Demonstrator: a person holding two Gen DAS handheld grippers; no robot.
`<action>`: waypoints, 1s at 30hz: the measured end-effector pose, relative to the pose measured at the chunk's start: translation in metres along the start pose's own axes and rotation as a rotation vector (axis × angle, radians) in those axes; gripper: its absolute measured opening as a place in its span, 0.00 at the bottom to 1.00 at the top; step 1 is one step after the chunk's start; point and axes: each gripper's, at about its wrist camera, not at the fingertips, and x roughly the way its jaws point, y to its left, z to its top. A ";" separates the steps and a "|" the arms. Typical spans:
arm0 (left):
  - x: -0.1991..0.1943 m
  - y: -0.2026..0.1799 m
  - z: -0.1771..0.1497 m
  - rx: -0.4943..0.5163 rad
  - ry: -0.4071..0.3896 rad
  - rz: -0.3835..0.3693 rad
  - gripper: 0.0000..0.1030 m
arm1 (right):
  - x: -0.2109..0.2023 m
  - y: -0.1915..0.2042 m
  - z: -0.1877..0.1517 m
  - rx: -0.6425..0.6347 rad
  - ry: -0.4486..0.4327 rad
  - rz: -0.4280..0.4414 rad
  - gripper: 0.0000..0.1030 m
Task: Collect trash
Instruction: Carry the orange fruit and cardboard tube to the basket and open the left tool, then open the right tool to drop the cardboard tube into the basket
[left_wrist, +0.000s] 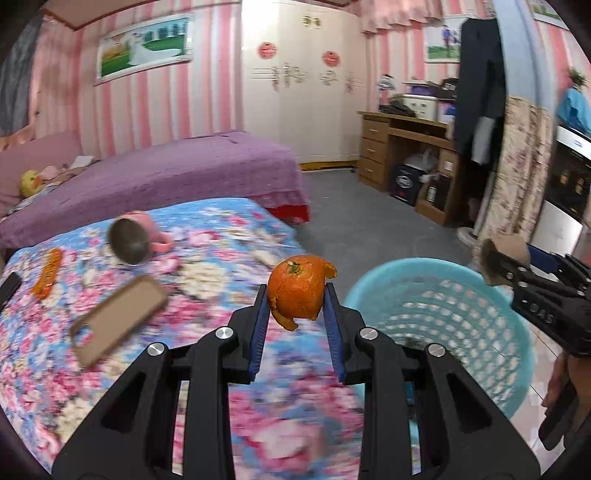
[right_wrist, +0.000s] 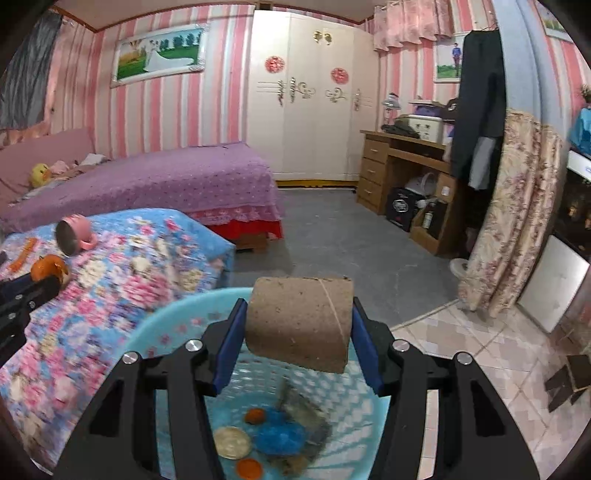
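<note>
Two tools carrying trash | left tool (left_wrist: 295, 299) clamping orange peel (left_wrist: 297, 290), basket (left_wrist: 461, 295) at 2 o'clock | right tool (right_wrist: 297, 317) gripping cardboard tube (right_wrist: 299, 321) over basket for dropping

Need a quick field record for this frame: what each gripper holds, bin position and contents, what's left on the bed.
left gripper: shut on orange peel, over the floral bed edge
right gripper: shut on cardboard roll, above the bin
bin: turquoise basket beside the bed
bin contents: blue wrapper, round lids, peel scraps
on bed: tipped pink cup, phone case, orange packet
</note>
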 end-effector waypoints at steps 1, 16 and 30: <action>0.002 -0.006 -0.002 0.007 0.004 -0.015 0.28 | 0.000 -0.004 -0.002 -0.004 0.003 -0.014 0.53; 0.039 -0.055 -0.015 0.033 0.079 -0.074 0.65 | 0.002 -0.058 -0.016 0.107 0.009 -0.014 0.53; 0.023 -0.006 0.001 -0.021 0.013 0.068 0.92 | 0.001 -0.041 -0.010 0.088 -0.008 0.000 0.53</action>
